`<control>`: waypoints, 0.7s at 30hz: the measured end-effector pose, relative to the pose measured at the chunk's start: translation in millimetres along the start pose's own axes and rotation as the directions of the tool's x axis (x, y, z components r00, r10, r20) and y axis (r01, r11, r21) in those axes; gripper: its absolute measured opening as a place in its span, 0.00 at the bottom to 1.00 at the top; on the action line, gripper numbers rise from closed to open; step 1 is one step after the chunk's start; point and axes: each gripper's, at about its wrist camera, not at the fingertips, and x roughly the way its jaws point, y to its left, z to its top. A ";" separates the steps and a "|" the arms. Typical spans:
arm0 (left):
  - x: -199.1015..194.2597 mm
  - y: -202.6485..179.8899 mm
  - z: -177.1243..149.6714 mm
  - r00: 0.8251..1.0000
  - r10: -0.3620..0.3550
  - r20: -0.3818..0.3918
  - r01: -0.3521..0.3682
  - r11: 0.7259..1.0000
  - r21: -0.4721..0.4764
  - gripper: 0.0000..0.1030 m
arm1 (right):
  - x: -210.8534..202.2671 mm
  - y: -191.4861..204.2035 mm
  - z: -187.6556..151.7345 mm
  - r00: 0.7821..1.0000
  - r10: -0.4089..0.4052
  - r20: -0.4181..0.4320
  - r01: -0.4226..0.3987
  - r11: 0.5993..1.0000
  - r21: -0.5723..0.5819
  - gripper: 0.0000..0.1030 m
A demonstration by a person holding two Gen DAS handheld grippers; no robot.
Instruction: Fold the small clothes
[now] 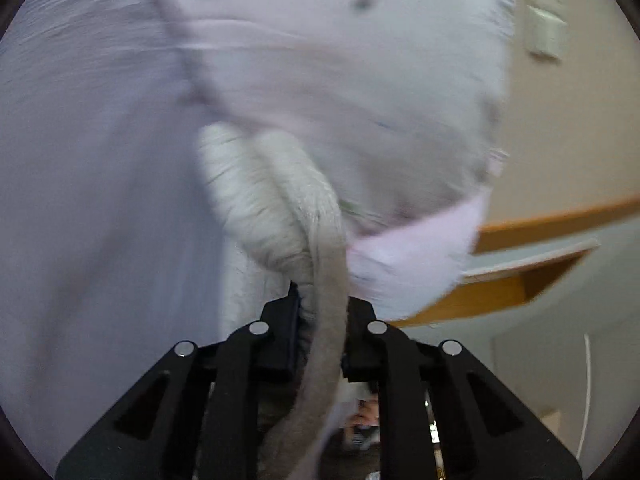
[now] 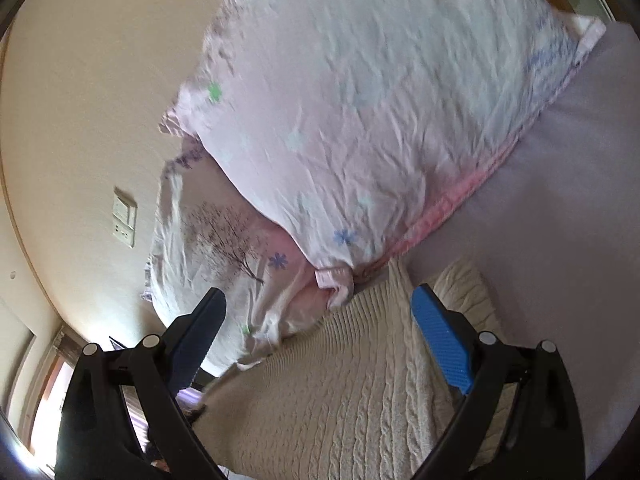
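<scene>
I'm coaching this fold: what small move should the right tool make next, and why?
Probably ease the right tool down and close it on the cream knit garment. Its jaws stand open over the knit, gripping nothing, while the left tool is shut on a bunched edge of that knit, by the pillow.

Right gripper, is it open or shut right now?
Open: the right gripper has its fingers spread wide over the cream knit sweater, gripping nothing.

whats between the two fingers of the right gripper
Cream cable-knit garment lies in the open gap of the right gripper, unpinched; right wrist view shows it.
</scene>
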 end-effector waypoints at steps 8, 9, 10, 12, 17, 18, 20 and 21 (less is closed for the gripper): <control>176.9 -133.3 -73.5 0.951 -0.138 -0.276 0.193 0.964 0.182 0.18 | -27.5 10.3 15.3 0.993 -0.080 0.083 0.090 0.988 -0.124 0.93; 206.8 -136.0 -83.5 0.940 -0.129 -0.316 0.191 0.966 0.173 0.22 | -27.7 9.4 17.0 0.992 -0.102 0.077 0.112 0.984 -0.140 0.93; 231.5 -136.6 -92.6 0.927 -0.116 -0.357 0.183 0.970 0.160 0.25 | -27.3 7.8 18.2 0.991 -0.118 0.068 0.127 0.981 -0.146 0.93; 263.3 -134.6 -109.1 0.892 -0.142 -0.429 0.212 0.970 0.119 0.25 | -26.6 -4.3 23.7 0.987 -0.155 0.031 0.157 0.981 -0.116 0.93; 212.6 -136.5 -95.1 0.966 0.054 -0.252 0.044 0.928 0.370 0.51 | -10.0 -35.1 28.7 0.968 -0.194 -0.160 0.197 0.980 0.003 0.95; 201.9 -134.1 -89.2 0.973 0.139 -0.187 -0.050 0.907 0.417 0.56 | -2.7 -38.6 26.2 0.955 -0.208 -0.214 0.214 0.977 0.005 0.95; 182.5 -123.1 -83.3 0.954 0.282 -0.099 -0.203 0.854 0.480 0.59 | 12.5 -40.6 18.2 0.922 -0.250 -0.296 0.256 0.966 -0.021 0.95; 177.8 -115.8 -81.8 0.935 0.346 -0.076 -0.266 0.828 0.494 0.61 | 17.5 -40.7 14.1 0.908 -0.275 -0.318 0.277 0.960 -0.040 0.95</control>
